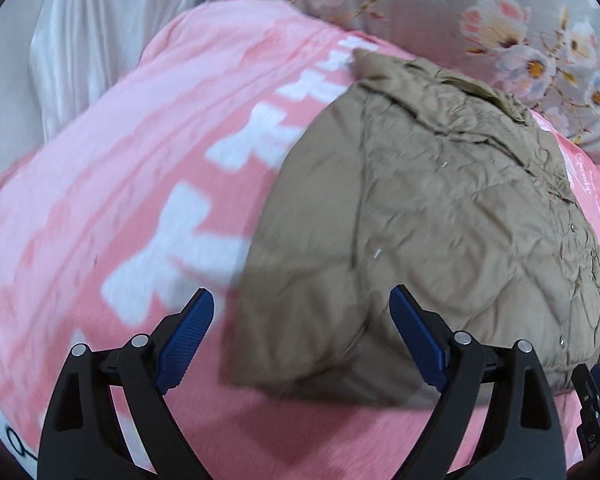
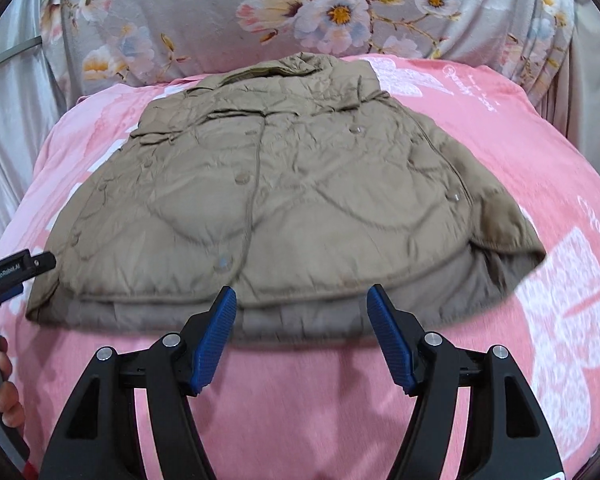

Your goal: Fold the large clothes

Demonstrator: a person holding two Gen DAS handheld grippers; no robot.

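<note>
A tan quilted jacket (image 2: 284,208) with snap buttons lies flat on a pink bedspread (image 2: 300,400), collar at the far end, hem towards me. It also shows in the left wrist view (image 1: 440,220). My right gripper (image 2: 302,300) is open and empty, hovering just over the middle of the hem. My left gripper (image 1: 302,300) is open and empty over the jacket's left bottom corner; it also shows at the left edge of the right wrist view (image 2: 18,268). The right gripper's tip shows in the left wrist view (image 1: 596,392).
The pink bedspread (image 1: 100,180) has white patterns and text. A grey floral pillow or cover (image 2: 300,12) lies behind the jacket. Pale curtains (image 1: 80,40) hang at the left. A hand (image 2: 0,380) holds the left gripper's handle.
</note>
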